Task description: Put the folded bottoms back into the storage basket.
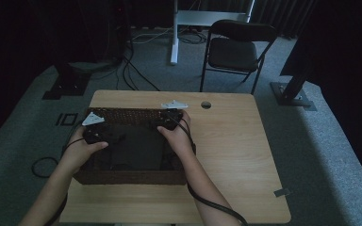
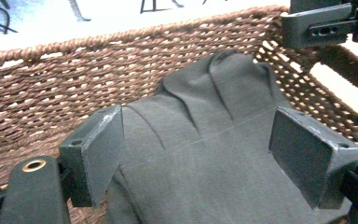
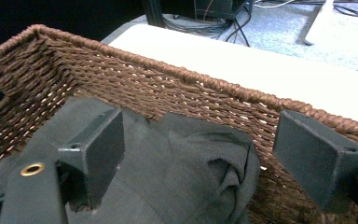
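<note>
Item: dark grey cloth [image 2: 205,140] laid in a woven basket [image 1: 122,114], both tongs released above it.

The basket sits on the left half of the wooden table [image 1: 231,141], near the person. The cloth lies on its floor, bunched up against the far wicker wall, likely where it was meant to be dropped. The left gripper [image 2: 205,158] hangs over the fabric with jaws spread wide, pads clear of it; the right gripper [image 3: 214,158] likewise stands open, nothing pinched. Both hover at the far end, apparently because the placing is finished.
</note>
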Tool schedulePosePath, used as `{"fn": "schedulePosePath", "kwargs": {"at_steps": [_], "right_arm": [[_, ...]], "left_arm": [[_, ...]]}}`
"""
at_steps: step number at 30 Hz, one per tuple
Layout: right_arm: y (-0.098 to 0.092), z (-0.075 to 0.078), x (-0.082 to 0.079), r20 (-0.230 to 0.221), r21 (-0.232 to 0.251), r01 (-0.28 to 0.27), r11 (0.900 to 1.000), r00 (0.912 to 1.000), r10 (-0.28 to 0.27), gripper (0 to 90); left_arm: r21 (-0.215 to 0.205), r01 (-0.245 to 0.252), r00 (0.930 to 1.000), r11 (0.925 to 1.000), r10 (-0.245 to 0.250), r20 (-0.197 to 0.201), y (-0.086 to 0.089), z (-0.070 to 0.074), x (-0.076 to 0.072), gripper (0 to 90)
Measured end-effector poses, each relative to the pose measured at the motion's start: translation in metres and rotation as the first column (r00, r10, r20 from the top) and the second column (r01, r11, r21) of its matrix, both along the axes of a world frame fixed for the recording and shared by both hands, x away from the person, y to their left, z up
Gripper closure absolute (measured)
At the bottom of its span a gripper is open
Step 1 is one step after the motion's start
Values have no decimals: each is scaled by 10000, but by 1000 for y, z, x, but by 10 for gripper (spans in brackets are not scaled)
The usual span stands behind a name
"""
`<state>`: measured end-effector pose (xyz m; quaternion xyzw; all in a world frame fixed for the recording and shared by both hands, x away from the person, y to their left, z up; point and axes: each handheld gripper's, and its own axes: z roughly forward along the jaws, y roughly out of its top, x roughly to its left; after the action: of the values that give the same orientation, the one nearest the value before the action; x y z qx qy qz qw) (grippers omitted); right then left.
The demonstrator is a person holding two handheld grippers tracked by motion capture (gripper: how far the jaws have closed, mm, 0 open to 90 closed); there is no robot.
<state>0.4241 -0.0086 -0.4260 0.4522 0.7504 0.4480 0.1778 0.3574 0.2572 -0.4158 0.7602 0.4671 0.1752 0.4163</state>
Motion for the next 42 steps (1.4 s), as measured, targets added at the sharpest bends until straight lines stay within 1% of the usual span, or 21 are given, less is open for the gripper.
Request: {"fn": "schedulePosePath", "kwargs": {"at_steps": [3, 5, 7, 10, 13, 14, 15, 18, 20, 21, 22, 27, 29, 30, 33, 35, 37, 39, 41, 42], "right_arm": [[-3, 5, -3, 131, -45, -78, 10000, 9999, 78, 160], [-7, 10, -5, 253, -48, -86, 10000, 9996, 87, 160], [-10, 14, -6, 366, -50, -117, 9999, 9993, 119, 151], [-15, 19, -10, 583, -140, -134, 9998, 9982, 142, 150], [-21, 24, -12, 791, -250, -193, 9995, 9966, 213, 145], [-21, 24, -12, 791, -250, -193, 9995, 9966, 213, 145], [-26, 27, -14, 837, -309, -232, 9993, 9962, 257, 140], [-27, 28, -15, 870, -278, -211, 9994, 9959, 234, 140], [-36, 32, -18, 907, -140, -131, 9998, 9958, 143, 140], [-36, 32, -18, 907, -140, -131, 9998, 9958, 143, 140], [-40, 33, -20, 990, -77, -99, 9999, 9950, 106, 139], [-48, 35, -23, 1117, -65, -28, 10000, 9937, 35, 139], [-52, 36, -24, 1163, -51, 6, 10000, 9932, -1, 137], [-57, 36, -26, 1193, 20, 152, 9999, 9927, -153, 137], [-62, 37, -27, 1217, 80, 194, 9998, 9924, -203, 137], [-67, 37, -28, 1341, 62, 275, 9996, 9906, -281, 137], [-72, 36, -29, 1307, 140, 407, 9991, 9905, -422, 137], [-77, 34, -29, 1284, 13, 405, 9992, 9909, -403, 137], [-81, 33, -30, 1226, 120, 522, 9986, 9910, -533, 139], [-83, 31, -31, 1236, 103, 503, 9987, 9910, -512, 138]], "left_arm": [[-85, 24, 10000, 10000, -23, 86, -1, 4, -3, 193], [-136, 70, 10000, 9999, -69, 66, -2, 6, -6, 193], [-96, 177, 9998, 9998, -176, 74, -2, 7, -8, 193], [-235, 223, 9997, 9995, -220, 125, -3, 10, -11, 192], [-264, 256, 9995, 9993, -250, 205, -4, 12, -16, 192], [-264, 256, 9995, 9993, -250, 205, -4, 12, -16, 192], [-327, 129, 9995, 9994, -120, 291, -4, 14, -18, 192], [-361, 95, 9995, 9993, -84, 307, -4, 15, -20, 192], [-419, 34, 9992, 9991, -18, 389, -2, 17, -23, 182], [-485, 26, 9991, 9988, -5, 416, -2, 18, -25, 182], [-549, 48, 9989, 9985, -23, 465, -1, 19, -28, 182], [-624, 156, 9986, 9979, -123, 514, -1, 21, -35, 182], [-574, 200, 9983, 9982, -168, 553, -1, 22, -38, 182], [-542, 233, 9981, 9983, -202, 575, -1, 22, -40, 182], [-462, 232, 9977, 9987, -202, 642, 0, 23, -44, 182], [-381, 253, 9975, 9990, -227, 674, 0, 24, -47, 182], [-406, 279, 9971, 9988, -250, 713, 0, 25, -51, 182], [-320, 313, 9965, 9990, -287, 784, -1, 25, -54, 181], [-417, 366, 9962, 9985, -332, 799, -1, 25, -57, 181], [-374, 404, 9962, 9985, -374, 783, -2, 24, -59, 182]]}}
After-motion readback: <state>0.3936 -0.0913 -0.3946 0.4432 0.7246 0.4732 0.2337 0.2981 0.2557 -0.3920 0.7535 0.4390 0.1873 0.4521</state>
